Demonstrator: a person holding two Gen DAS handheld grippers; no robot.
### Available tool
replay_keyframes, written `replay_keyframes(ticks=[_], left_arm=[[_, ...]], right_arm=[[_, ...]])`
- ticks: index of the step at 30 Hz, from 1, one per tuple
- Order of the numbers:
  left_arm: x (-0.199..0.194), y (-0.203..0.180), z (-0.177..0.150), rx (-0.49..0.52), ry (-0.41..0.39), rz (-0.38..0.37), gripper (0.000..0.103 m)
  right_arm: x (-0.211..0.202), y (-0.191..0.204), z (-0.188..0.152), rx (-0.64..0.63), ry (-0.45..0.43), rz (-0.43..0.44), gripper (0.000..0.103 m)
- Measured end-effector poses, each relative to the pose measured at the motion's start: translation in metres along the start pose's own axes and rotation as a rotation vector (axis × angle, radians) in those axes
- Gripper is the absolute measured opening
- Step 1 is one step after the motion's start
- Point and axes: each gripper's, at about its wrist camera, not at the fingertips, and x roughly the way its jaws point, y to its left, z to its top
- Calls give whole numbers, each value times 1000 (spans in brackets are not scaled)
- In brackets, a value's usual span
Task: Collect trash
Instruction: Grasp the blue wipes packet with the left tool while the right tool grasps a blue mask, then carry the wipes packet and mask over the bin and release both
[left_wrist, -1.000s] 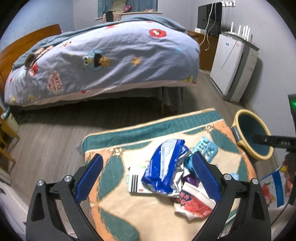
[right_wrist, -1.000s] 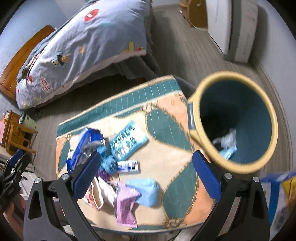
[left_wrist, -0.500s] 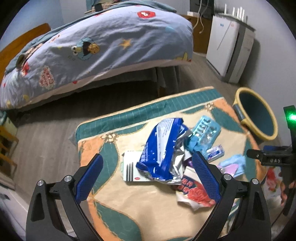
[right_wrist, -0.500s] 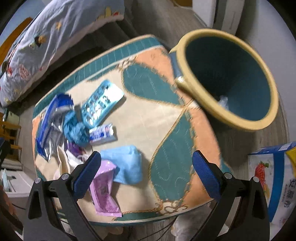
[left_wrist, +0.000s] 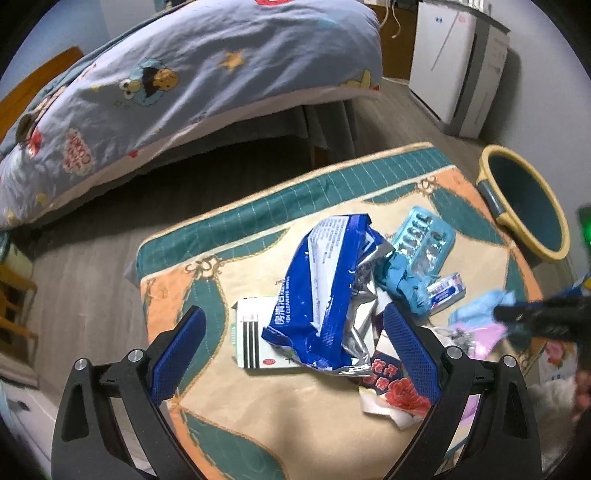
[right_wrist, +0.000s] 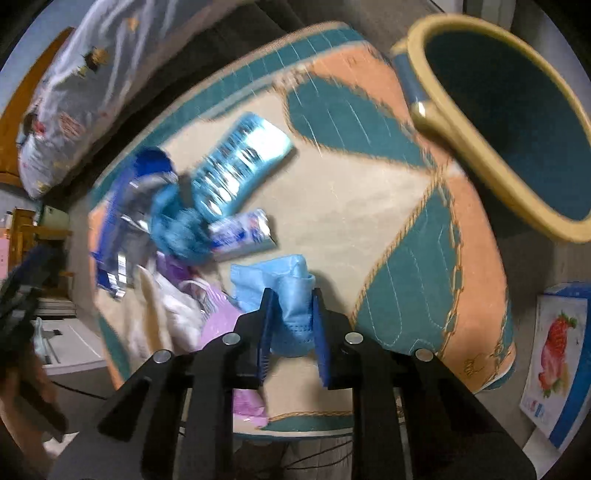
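**Right gripper clamps the blue face mask; bin is the next stop**

Half a second ago the right gripper (right_wrist: 291, 325) hung with its jaws wide apart above the litter; now they have closed on the light blue face mask (right_wrist: 286, 295), which bunches up between the pads. That looks like one piece of trash secured and ready to carry, though in this blurred frame it is hard to tell whether the mask has left the cloth. The left gripper (left_wrist: 291, 345) has moved little: its jaws stay wide apart and hold nothing, hovering over the blue foil wipes packet (left_wrist: 325, 295).

Taking that packet as the landmark on the bench (left_wrist: 280, 424), a small white box (left_wrist: 251, 339) lies partly under its left edge. Just right of it sit a crumpled teal scrap (left_wrist: 402, 280), an empty blister pack (left_wrist: 424, 240) and a small white-and-blue tube (left_wrist: 445, 291). In front of it lies a red-flowered wrapper (left_wrist: 391, 387). A pink wrapper (right_wrist: 218, 321) lies just left of the clamped mask.

Well right of the packet, beyond the bench edge, stands the trash bin (right_wrist: 461, 129), teal inside with a yellow rim. Its mouth tilts toward the right wrist camera, yet the bottom is not visible now, so its contents cannot be told. A strawberry-printed carton (right_wrist: 554, 365) stands on the floor near the bin.
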Motion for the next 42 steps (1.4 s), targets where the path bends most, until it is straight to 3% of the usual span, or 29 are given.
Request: replay_keyframes(ticks=[8,16,18,20,21,23,25,28,42], left_arm=[[15,-7,6,11,22,-4,96],[37,-20,5,36,59,-5,93],[44,-23,4,42,76,-4,87],[49,-24,3,44,96,-13,66],[53,-24,3,42,114,-18,60],[59,-25,1,45,144,-31,36],[62,-27,1,51,157,-35,24],[57,-29,4,58,146,-34,19],[2,-14,32,-40,-31,-28,18]], right_arm=[[-63,12,21,-87,-182,5,19],[-87,10,41,-75,-242,42,19],[-90,9,46,-74,-255,47,19],[-96,7,50,-78,-269,54,19],[-97,7,50,-79,-273,55,19],[-102,7,55,-83,-283,62,19],[-105,6,58,-90,-293,61,19],[-111,6,62,-99,-307,60,19],[-127,9,62,-123,-350,56,19]])
